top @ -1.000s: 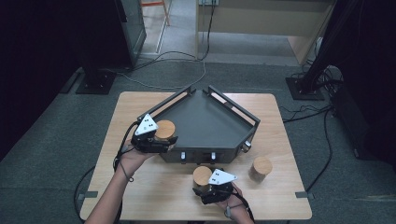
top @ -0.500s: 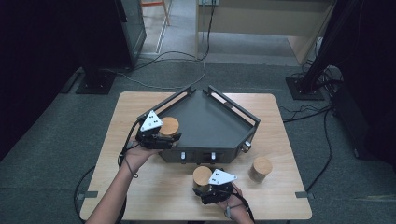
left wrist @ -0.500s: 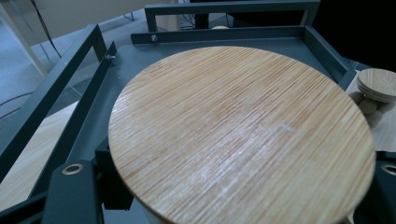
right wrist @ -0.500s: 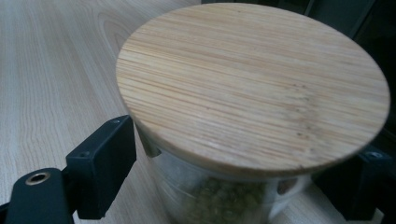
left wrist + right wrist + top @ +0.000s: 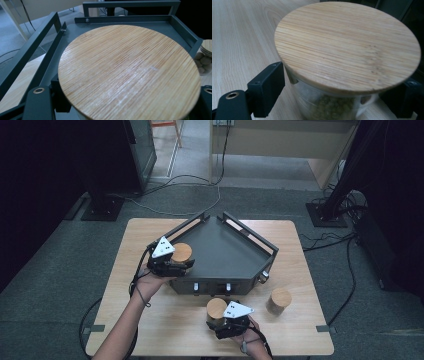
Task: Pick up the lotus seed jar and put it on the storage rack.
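A glass jar with a round bamboo lid (image 5: 181,252) is held over the left side of a dark metal tray (image 5: 227,251), with my left gripper (image 5: 175,263) shut on it. In the left gripper view the lid (image 5: 130,75) spans the frame just inside the tray's left rail (image 5: 30,57); whether the jar rests on the tray floor I cannot tell. My right gripper (image 5: 220,321) is shut on a second lidded jar (image 5: 216,308) standing on the wooden table in front of the tray. In the right gripper view this jar (image 5: 347,47) holds greenish grains, and the black pads (image 5: 265,87) press its glass.
A third lidded jar (image 5: 278,300) stands on the table (image 5: 150,320) to the right of my right gripper, and also appears as a jar (image 5: 205,57) past the tray's corner. The tray has raised rails (image 5: 250,236). Cables cross the floor beyond the table.
My left gripper has carried its jar a little to the right and forward, further over the tray. The right gripper and its jar have stayed put.
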### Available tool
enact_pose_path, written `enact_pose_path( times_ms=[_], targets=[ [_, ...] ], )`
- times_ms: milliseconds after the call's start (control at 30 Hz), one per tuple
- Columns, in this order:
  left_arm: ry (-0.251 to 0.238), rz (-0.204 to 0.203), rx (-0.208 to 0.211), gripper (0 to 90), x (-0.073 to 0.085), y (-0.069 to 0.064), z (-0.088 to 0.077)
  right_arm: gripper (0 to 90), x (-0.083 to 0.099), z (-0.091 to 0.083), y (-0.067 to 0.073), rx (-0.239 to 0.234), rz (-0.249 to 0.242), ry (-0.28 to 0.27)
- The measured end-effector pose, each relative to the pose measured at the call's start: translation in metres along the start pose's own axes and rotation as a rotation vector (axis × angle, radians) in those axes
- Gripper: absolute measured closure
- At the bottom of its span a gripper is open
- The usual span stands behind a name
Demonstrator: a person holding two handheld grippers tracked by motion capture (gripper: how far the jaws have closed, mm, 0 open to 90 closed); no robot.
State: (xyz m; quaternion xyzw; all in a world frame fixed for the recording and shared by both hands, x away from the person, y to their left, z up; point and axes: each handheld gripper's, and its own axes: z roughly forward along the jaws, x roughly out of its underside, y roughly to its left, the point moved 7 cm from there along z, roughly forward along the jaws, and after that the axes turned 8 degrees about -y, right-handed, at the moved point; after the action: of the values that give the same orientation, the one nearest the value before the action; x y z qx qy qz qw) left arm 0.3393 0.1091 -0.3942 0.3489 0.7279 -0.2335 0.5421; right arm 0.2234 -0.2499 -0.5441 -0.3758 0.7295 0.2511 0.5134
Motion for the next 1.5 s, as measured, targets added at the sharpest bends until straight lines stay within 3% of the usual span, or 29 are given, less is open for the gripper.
enact_pose_path(
  times_ms=[400, 900, 1500],
  targets=[
    [-0.004, -0.018, -0.033, 25.1, 0.006, 0.008, 0.009, 13.4, 0.000, 0.000, 0.000, 0.001, 0.001, -0.001],
    [0.025, -0.014, -0.039, 25.0, 0.012, 0.009, 0.020, 13.3, 0.000, 0.000, 0.000, 0.000, 0.001, -0.001],
    [0.005, -0.012, -0.038, 24.8, 0.018, 0.009, 0.020, 13.3, 0.000, 0.000, 0.000, 0.001, 0.002, -0.002]
  ],
)
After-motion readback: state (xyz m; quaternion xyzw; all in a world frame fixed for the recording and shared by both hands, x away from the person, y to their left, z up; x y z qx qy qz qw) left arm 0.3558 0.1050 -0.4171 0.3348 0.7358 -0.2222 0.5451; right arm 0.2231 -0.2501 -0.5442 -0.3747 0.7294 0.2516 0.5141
